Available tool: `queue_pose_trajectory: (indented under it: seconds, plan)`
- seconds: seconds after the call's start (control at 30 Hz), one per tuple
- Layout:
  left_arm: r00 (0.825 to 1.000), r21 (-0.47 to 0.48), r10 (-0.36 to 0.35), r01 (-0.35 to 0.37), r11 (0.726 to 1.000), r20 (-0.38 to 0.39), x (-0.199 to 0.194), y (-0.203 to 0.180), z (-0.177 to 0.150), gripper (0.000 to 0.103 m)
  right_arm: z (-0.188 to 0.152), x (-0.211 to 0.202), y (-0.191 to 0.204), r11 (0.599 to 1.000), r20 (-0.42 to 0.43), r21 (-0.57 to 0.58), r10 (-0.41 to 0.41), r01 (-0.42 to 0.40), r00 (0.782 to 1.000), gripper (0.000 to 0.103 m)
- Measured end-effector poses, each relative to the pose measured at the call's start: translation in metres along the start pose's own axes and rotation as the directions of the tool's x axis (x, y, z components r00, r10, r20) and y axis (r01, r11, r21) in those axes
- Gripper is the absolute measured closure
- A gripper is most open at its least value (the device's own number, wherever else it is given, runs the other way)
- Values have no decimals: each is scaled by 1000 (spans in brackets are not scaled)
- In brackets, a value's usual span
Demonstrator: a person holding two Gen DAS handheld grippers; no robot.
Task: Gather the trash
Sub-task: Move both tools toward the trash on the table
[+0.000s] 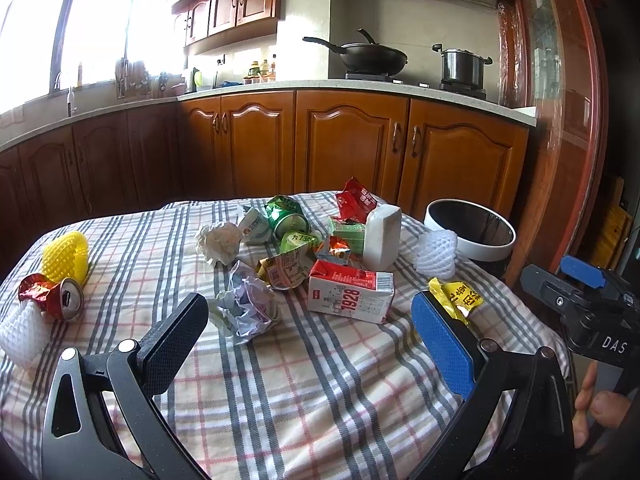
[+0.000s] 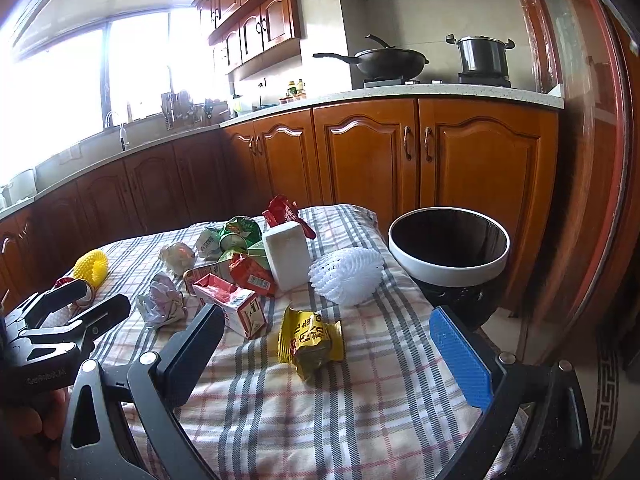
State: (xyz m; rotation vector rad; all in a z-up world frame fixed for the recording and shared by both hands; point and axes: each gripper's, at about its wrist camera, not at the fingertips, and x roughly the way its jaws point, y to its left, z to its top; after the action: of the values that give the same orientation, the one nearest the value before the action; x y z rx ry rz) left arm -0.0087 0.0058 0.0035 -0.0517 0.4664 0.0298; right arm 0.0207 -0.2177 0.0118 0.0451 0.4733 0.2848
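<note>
Trash lies on a checked tablecloth [image 1: 304,380]: a red-and-white "1928" carton [image 1: 350,292], crumpled paper [image 1: 246,308], a yellow snack wrapper [image 1: 456,298] [image 2: 310,340], a white foam net [image 1: 436,250] [image 2: 346,276], a white box [image 1: 382,238], and a crushed can [image 1: 66,300]. A black bin with a white rim [image 1: 472,236] [image 2: 448,248] stands off the table's right side. My left gripper [image 1: 312,312] is open above the near cloth, facing the carton. My right gripper [image 2: 328,332] is open, its fingers on either side of the yellow wrapper.
A yellow foam net [image 1: 66,256] lies at the table's left. Green and red wrappers [image 1: 286,216] are heaped at the back. Wooden cabinets [image 1: 352,144] and a counter with a wok [image 1: 360,54] and a pot [image 1: 462,64] stand behind. A wooden door frame [image 1: 560,120] is at right.
</note>
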Motion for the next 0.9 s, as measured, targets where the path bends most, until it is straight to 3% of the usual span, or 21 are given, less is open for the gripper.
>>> queue_pose_trajectory:
  seconds: [0.9]
  plan:
    - [1000, -14, 5, -5, 1000, -12, 3, 7, -3, 0, 0, 2, 6, 1000, -8, -9, 24, -24, 1000, 0]
